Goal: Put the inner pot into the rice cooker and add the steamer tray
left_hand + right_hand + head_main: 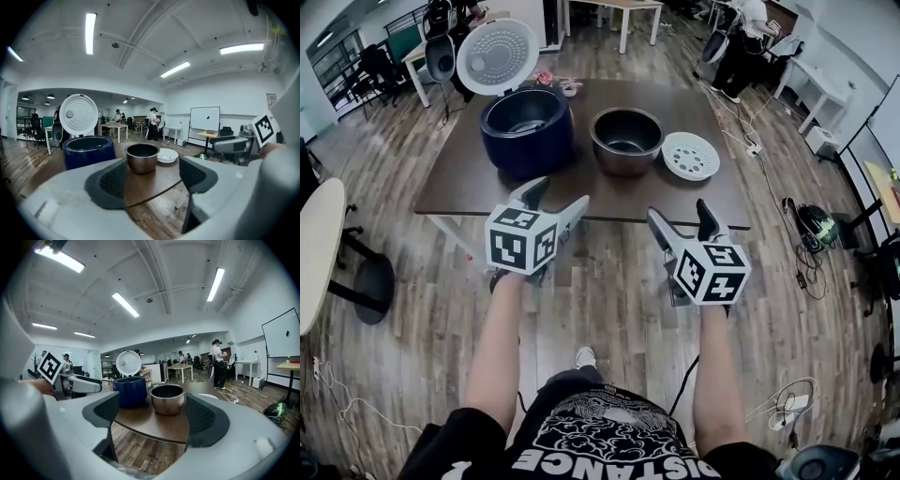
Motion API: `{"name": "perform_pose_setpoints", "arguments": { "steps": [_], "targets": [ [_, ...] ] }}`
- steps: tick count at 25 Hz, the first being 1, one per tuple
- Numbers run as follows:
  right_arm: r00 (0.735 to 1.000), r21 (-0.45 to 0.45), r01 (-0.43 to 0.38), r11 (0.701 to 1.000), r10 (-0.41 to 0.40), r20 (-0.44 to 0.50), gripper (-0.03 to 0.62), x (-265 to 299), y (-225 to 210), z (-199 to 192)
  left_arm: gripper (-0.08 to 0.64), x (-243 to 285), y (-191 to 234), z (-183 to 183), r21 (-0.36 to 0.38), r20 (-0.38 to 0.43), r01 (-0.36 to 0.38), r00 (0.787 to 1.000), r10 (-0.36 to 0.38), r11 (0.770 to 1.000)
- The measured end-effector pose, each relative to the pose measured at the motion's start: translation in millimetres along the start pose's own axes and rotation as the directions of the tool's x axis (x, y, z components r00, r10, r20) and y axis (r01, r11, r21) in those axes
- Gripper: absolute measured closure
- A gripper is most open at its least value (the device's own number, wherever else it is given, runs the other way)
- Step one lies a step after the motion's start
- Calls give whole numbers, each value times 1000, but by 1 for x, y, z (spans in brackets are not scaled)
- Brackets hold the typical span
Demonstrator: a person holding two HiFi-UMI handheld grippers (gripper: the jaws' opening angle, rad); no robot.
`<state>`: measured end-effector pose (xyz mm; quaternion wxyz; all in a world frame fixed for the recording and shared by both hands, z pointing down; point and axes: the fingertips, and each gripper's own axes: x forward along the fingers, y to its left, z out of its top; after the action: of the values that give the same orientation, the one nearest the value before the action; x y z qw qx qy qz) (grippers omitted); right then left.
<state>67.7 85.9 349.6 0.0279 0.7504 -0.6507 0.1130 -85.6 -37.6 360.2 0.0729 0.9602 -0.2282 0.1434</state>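
A dark blue rice cooker [528,129] with its white lid [497,54] raised stands at the table's left. The metal inner pot [626,141] sits to its right, and the white perforated steamer tray [690,155] lies further right. My left gripper [555,206] hovers in front of the table's near edge, open and empty. My right gripper [684,218] is beside it, also open with nothing between its fingers. In the left gripper view the pot [142,157] shows between the pads, far off. The right gripper view frames the pot [168,398] and cooker [131,391] likewise.
The dark brown table [478,183] stands on a wooden floor. A round table [317,246] and a stool base [373,289] are at the left. Cables and gear [814,225] lie on the floor at the right. People and desks fill the far background.
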Motion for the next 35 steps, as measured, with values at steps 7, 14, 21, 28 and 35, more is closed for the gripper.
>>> {"name": "perform_pose_setpoints", "arguments": {
  "steps": [7, 14, 21, 28, 35],
  "targets": [
    [999, -30, 49, 998, -49, -3, 161, 41, -13, 12, 199, 36, 30, 10, 4, -6, 32, 999, -32, 999],
    [998, -85, 60, 995, -59, 4, 169, 68, -15, 23, 199, 64, 46, 12, -4, -17, 77, 997, -77, 997],
    [997, -83, 76, 994, -77, -5, 169, 88, -20, 27, 199, 80, 60, 14, 1, -27, 99, 995, -99, 995],
    [995, -69, 99, 993, -100, -4, 175, 95, -27, 28, 199, 91, 66, 19, 5, -22, 105, 994, -104, 995],
    [994, -80, 108, 991, -109, -5, 175, 107, -38, 25, 199, 105, 70, 16, 6, -23, 100, 995, -100, 995]
  ]
}}
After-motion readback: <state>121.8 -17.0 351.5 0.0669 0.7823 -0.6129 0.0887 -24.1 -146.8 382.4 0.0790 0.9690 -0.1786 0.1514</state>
